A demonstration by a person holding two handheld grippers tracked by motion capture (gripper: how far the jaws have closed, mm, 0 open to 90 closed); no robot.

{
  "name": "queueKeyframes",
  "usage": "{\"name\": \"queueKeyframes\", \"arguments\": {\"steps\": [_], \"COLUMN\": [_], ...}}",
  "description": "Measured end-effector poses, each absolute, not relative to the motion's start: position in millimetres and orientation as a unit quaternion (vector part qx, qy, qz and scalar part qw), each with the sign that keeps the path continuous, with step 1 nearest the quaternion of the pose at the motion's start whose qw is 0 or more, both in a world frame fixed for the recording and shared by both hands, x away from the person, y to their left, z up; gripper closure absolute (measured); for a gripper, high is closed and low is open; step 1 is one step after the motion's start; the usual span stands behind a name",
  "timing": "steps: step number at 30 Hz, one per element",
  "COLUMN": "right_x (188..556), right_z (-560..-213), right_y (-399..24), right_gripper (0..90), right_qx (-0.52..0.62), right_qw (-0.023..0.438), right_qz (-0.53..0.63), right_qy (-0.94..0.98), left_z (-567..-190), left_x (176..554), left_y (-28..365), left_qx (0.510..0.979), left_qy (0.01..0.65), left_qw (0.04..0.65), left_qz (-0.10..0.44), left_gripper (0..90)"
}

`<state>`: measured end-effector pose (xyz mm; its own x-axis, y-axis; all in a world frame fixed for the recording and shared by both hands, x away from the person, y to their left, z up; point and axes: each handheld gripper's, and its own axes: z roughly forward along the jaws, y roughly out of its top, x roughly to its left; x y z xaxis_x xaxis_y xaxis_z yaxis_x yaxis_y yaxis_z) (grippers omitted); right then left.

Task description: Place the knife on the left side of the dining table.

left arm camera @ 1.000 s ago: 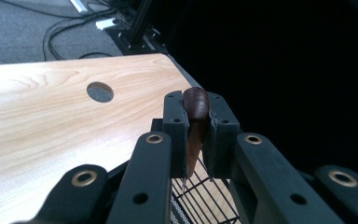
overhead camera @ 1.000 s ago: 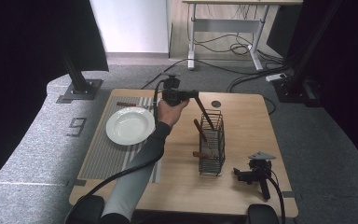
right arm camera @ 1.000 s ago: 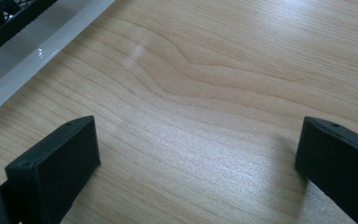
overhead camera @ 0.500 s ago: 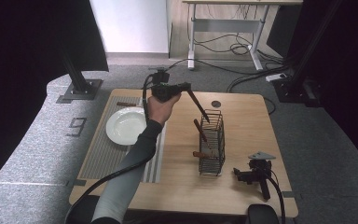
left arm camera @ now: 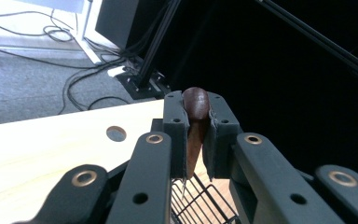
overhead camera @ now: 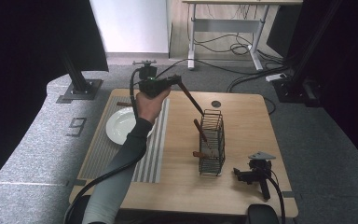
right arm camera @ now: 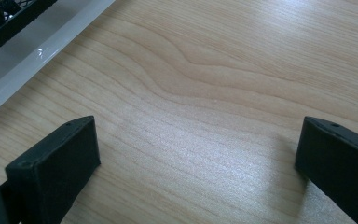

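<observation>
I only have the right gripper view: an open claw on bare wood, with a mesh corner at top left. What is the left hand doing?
Observer: The left claw is shut on a brown wooden handle, raised above the table.
Operator: Is that utensil clear of the basket?
Observer: Not quite. In the high view its lower end is at the wire basket's top rim.
Operator: Anything else inside?
Observer: Two more brown-handled utensils; one pokes out of the basket's side.
</observation>
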<state>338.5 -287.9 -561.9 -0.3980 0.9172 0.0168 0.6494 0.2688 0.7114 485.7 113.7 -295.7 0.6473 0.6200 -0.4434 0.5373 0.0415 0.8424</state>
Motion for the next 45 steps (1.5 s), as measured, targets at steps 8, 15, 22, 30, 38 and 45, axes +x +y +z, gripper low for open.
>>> {"name": "queueKeyframes", "arguments": {"steps": [8,15,22,30,38,45], "right_x": [338,338,339,339,339,339], "right_z": [-562,-562,-562,-562,-562,-562], "right_y": [-288,-288,-288,-288,-288,-288], "right_gripper": [0.0,0.0,0.0,0.0,0.0,0.0], "right_qx": [0.509,0.509,0.508,0.509,0.51,0.51], "right_qw": [0.205,0.205,0.206,0.206,0.206,0.206], "right_qz": [0.327,0.327,0.327,0.327,0.328,0.328], "right_qy": [0.769,0.769,0.769,0.769,0.768,0.768], "left_z": [-288,-287,-294,-317,-337,-357], "left_x": [475,463,453,439,427,410], "left_y": [145,168,184,209,225,246], "left_qx": [0.675,0.665,0.659,0.649,0.636,0.618], "left_qy": [0.432,0.441,0.452,0.474,0.494,0.52], "left_qw": [0.596,0.599,0.595,0.588,0.585,0.582], "left_qz": [0.054,0.07,0.084,0.094,0.093,0.095], "left_gripper": [80.6,80.6,80.6,80.5,80.5,80.6]}}
